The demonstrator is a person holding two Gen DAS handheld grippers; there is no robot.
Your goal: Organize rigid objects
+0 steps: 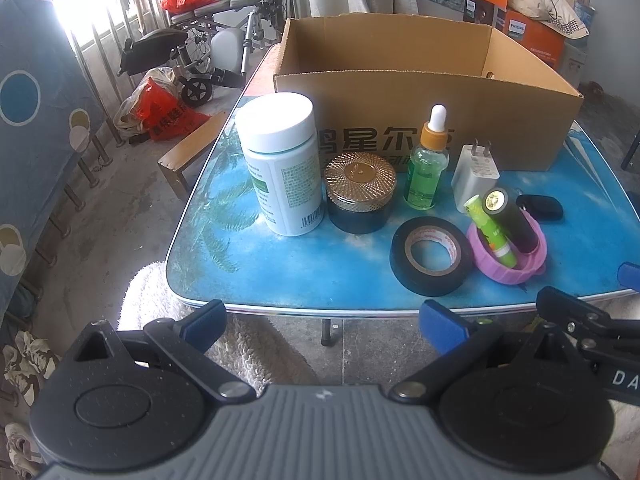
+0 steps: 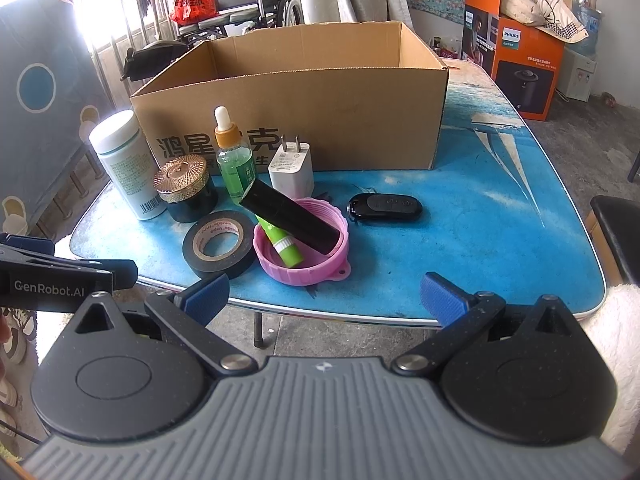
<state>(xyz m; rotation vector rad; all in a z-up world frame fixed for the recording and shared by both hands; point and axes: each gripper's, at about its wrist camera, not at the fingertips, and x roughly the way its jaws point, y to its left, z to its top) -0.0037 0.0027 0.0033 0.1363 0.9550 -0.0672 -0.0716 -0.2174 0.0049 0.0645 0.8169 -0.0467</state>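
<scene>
My left claw (image 1: 324, 322) and right claw (image 2: 324, 294) hang wide open and empty before the counter (image 2: 500, 216), where a Chinese-printed box (image 2: 320, 120) backs a bottle (image 1: 280, 168), jar (image 1: 358, 192), dropper (image 1: 426, 164), charger (image 2: 291, 166), tape (image 2: 220, 246), fob (image 2: 385, 206), and a pink lid (image 2: 320, 260) holding two tubes; a Philips carton (image 2: 524, 64) stands behind.

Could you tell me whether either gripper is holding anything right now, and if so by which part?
Nothing is held. The left gripper and right gripper are both open, short of the blue table.

Blown-out window (image 1: 86, 12) glare upper left, fisheye-warped edges
</scene>
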